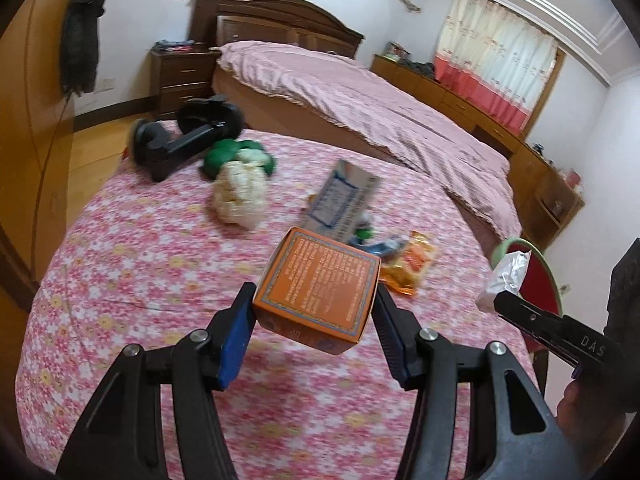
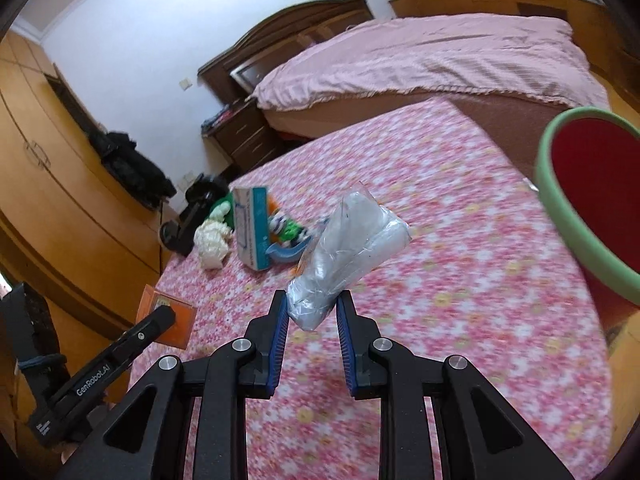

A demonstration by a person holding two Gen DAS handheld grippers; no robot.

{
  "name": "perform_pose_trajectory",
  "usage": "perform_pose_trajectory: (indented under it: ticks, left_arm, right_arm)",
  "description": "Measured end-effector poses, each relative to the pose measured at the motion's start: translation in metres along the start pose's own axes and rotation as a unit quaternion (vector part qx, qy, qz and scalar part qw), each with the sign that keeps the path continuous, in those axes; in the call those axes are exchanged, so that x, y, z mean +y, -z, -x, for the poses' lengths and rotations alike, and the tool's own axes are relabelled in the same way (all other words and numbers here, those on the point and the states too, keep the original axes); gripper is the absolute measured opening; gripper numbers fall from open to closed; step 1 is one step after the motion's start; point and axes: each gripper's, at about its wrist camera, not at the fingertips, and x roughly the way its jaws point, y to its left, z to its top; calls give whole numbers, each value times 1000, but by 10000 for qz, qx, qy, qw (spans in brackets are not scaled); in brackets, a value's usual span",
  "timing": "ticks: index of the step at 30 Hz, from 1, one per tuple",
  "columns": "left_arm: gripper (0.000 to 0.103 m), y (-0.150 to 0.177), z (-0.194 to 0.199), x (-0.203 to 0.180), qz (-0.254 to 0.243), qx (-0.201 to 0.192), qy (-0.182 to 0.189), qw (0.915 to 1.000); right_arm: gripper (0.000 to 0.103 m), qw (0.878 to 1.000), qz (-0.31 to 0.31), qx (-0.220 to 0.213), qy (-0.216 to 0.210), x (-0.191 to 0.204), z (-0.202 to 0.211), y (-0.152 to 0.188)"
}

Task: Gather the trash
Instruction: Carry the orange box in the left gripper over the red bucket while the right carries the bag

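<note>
My left gripper (image 1: 314, 308) is shut on an orange carton (image 1: 318, 290), held above the pink flowered bedspread (image 1: 140, 280). My right gripper (image 2: 312, 314) is shut on a crumpled clear plastic bag (image 2: 350, 256), also lifted off the cover. A red bin with a green rim (image 2: 576, 200) stands at the right, close to the bag; the left wrist view shows the bin (image 1: 536, 272) behind the bag (image 1: 504, 276). On the cover lie a blue-white box (image 1: 340, 204), an orange snack wrapper (image 1: 408, 266), a white crumpled wad (image 1: 240, 194) and a green item (image 1: 228, 156).
A black device (image 1: 188, 136) lies at the far corner of the cover. Beyond it stands a bed with a pink quilt (image 1: 360, 96), a dark nightstand (image 1: 180, 76) and wooden wardrobes (image 2: 60, 200) on the left. A person's hand (image 1: 588, 408) holds the right gripper.
</note>
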Motion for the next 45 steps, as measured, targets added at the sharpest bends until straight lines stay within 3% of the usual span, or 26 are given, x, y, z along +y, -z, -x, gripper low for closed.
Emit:
perform_pose_trajectory:
  ticks: [7, 13, 26, 45]
  left_arm:
    - [57, -2, -3, -46, -329, 189, 441, 9983]
    - [57, -2, -3, -82, -642, 241, 650, 9955]
    - [57, -6, -22, -143, -1025, 403, 964, 9892]
    - [57, -8, -72, -222, -1583, 586, 1273, 9774]
  right_arm:
    - [24, 9992, -143, -307, 216, -28, 36, -2]
    - [24, 9972, -120, -500, 549, -53, 55, -3]
    - [24, 9885, -668, -884, 1025, -123, 92, -13]
    - [24, 9782, -1238, -913, 1398, -208, 107, -32]
